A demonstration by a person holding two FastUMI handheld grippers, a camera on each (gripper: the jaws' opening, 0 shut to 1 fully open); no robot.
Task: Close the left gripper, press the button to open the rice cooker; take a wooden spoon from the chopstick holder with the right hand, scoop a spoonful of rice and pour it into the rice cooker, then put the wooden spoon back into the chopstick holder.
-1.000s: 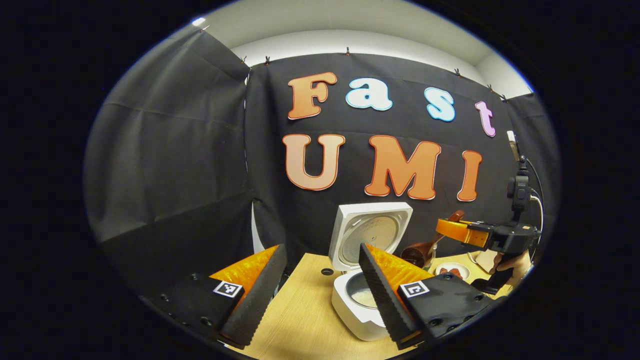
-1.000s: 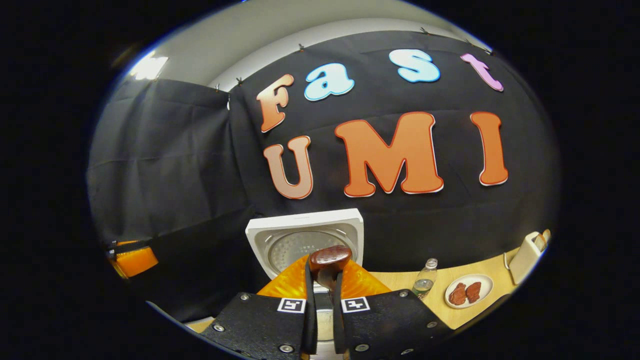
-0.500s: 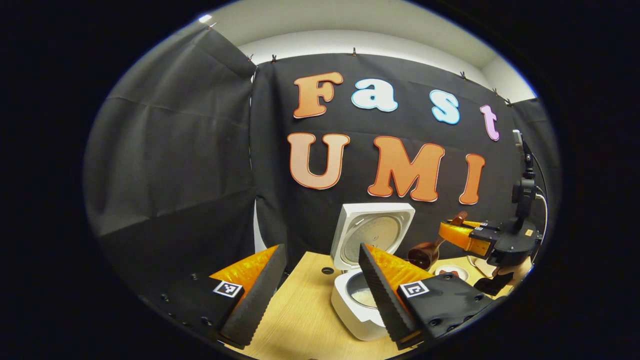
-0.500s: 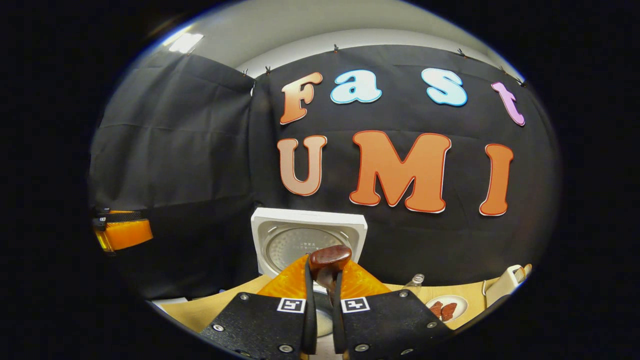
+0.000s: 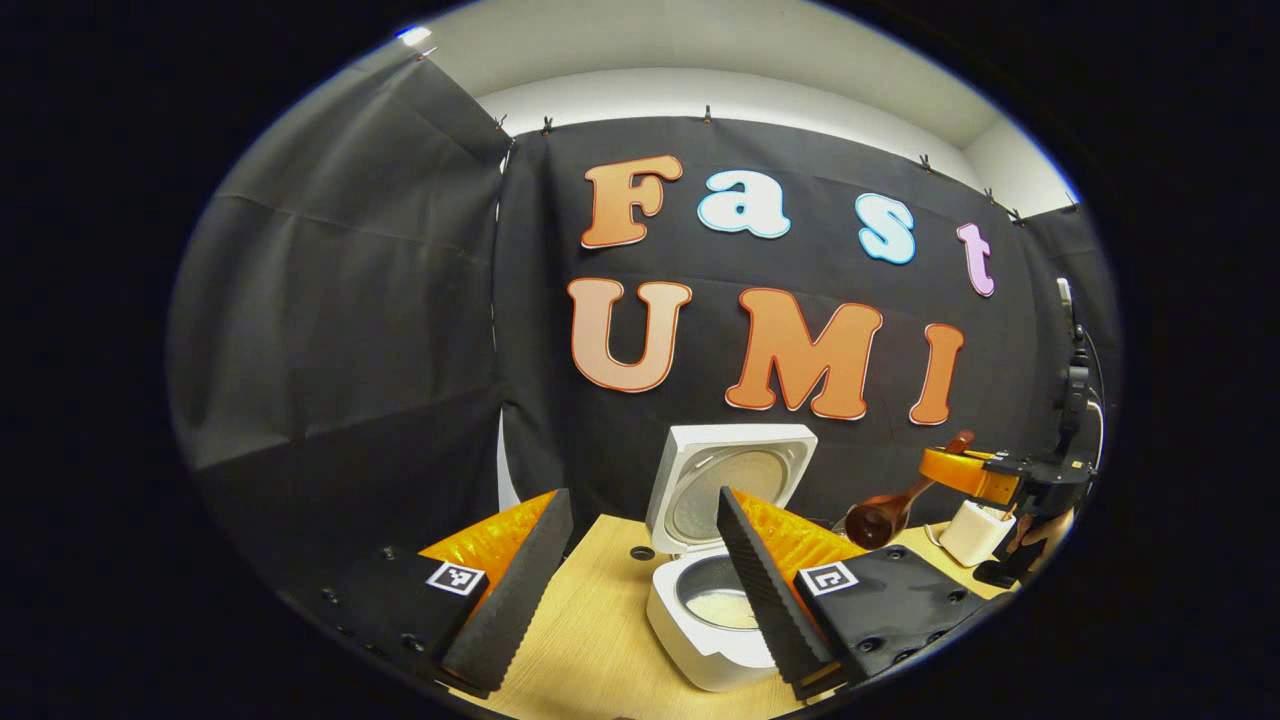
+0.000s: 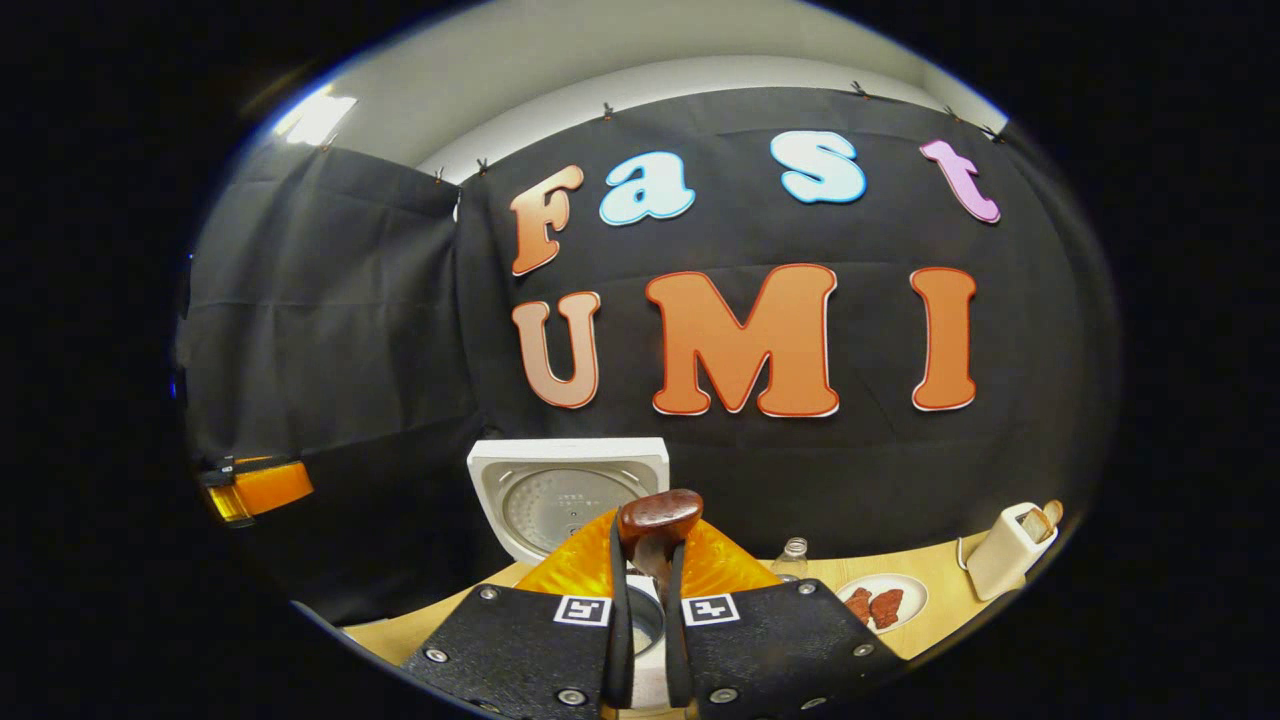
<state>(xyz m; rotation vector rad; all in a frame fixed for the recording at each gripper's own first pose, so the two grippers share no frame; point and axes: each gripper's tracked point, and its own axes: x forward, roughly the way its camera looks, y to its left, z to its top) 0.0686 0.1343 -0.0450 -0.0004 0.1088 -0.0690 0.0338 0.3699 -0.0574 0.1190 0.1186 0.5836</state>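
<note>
In the left gripper view, the left gripper point(image 5: 640, 560) hangs nearest, its fingers spread wide with nothing between them, over the near part of the wooden table point(image 5: 590, 640). Just beyond its fingers stands the white rice cooker point(image 5: 705, 630), its lid point(image 5: 730, 485) raised upright at the far side; the inner pot holds a shallow pale layer of rice point(image 5: 722, 607). To the right and farther off, the right gripper point(image 5: 965, 470) grips the handle of the wooden spoon point(image 5: 880, 517), whose dark bowl hangs down to the left, well apart from the cooker. Below it on the table stands a white chopstick holder point(image 5: 975, 532).

In the right gripper view, the right gripper point(image 6: 645, 620) has its fingers pressed together on the spoon's stem, with the rounded end of the wooden spoon sticking up just past them. Beyond are the cooker's open lid, then to the right a small clear bottle point(image 6: 792, 560), a white plate point(image 6: 885, 602) holding reddish-brown pieces, and the chopstick holder with a wooden tip showing at its top.
</note>
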